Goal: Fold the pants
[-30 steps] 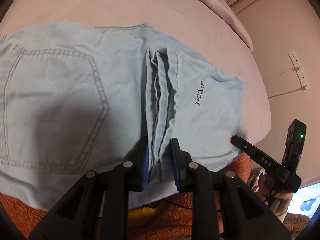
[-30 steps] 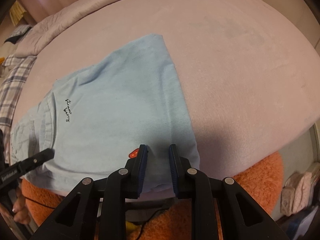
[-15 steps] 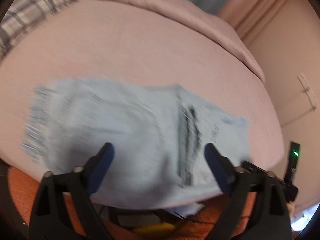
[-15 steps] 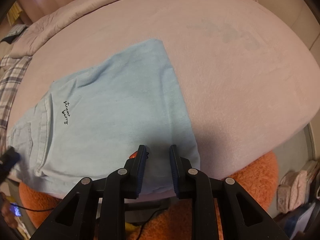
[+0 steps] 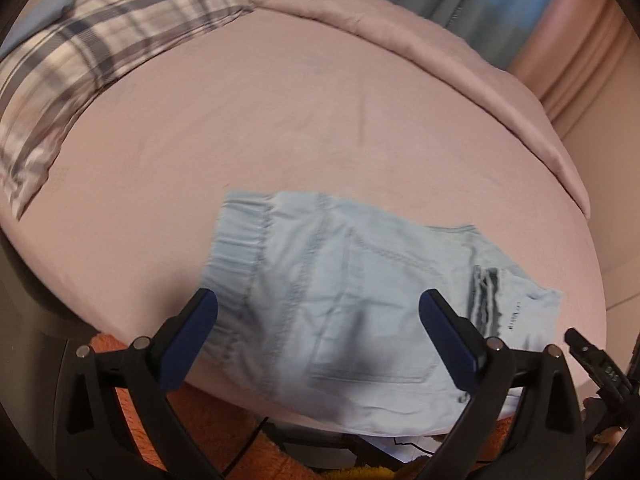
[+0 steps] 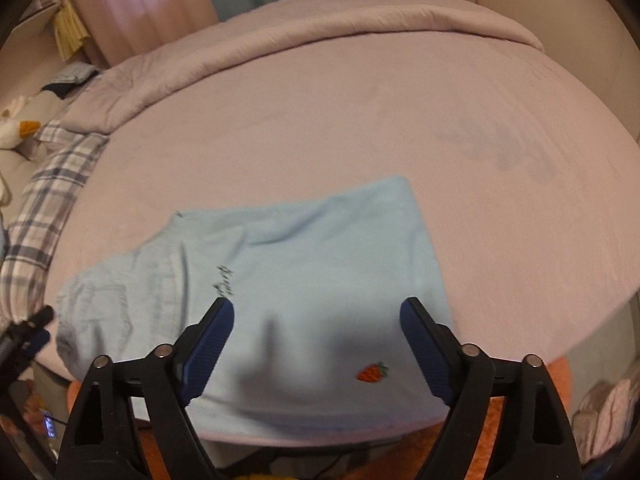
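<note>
The left gripper (image 5: pixel 318 304) hangs above the bed with its jaws opening wide and nothing pressed by the blue pads (image 5: pixel 450 334); the folded pants (image 5: pixel 360 304) lie flat on the sheet beneath and between the two fingers, reaching past both tips. The right gripper (image 6: pixel 316 312) is likewise opening, its pads clear of the cloth, with the smoother half of the pants (image 6: pixel 320 264) spread below it.

Beyond the fingertips stretches the pink bed sheet (image 5: pixel 300 120), with a rolled quilt (image 5: pixel 400 28) along its far edge. A plaid pillow (image 5: pixel 88 48) sits far off to the left of the left fingers. Nearer than the fingers, under the bed's edge, is an orange fuzzy rug (image 6: pixel 500 420). At the right of the left view the tip of the other gripper pokes in, cut off by the frame.

Both views are soft with blur. A small strawberry patch (image 6: pixel 372 372) shows between the right fingers. Dark script writing (image 6: pixel 224 280) lies just beyond the right gripper's left fingertip, too smeared to read. A white plush toy with an orange beak (image 6: pixel 16 130) is half cut off at the far left.
</note>
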Demonstrator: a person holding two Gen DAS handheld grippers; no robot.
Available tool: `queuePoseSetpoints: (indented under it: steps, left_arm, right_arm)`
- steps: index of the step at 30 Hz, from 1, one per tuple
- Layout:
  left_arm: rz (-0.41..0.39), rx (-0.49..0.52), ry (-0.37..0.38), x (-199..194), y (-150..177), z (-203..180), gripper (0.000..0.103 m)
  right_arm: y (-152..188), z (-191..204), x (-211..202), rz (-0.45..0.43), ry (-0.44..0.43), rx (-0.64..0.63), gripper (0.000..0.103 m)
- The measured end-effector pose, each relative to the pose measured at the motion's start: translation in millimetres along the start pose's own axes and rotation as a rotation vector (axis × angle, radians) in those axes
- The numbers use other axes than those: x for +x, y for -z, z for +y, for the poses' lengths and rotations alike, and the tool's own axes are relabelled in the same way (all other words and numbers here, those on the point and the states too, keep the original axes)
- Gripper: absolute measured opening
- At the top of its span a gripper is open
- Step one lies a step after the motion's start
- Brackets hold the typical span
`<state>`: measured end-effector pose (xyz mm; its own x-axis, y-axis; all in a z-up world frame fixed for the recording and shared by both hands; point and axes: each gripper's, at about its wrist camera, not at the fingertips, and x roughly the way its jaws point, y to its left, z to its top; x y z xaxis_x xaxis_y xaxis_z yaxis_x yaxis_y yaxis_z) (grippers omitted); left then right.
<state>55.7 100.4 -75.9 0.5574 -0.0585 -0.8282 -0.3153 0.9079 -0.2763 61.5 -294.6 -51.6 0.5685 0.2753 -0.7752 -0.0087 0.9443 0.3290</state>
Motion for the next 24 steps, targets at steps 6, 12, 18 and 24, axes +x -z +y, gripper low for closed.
queuePoseSetpoints:
  steps: [6,12,18,24]
  left_arm:
    - [0.022,-0.047,-0.039,9,4,22,0.101]
    - [0.071,-0.102,-0.021,22,11,37,0.101]
    - [0.101,-0.150,0.006,34,16,46,0.100]
    - [0.062,-0.190,0.010,29,21,52,0.091]
  right_arm:
    - [-3,4,8,0.002,-0.016,-0.014,0.086]
    - [-2,14,13,0.024,-0.024,-0.027,0.086]
    - [0,15,15,0.040,-0.016,-0.025,0.086]
    - [1,14,17,0.047,-0.005,-0.021,0.086]
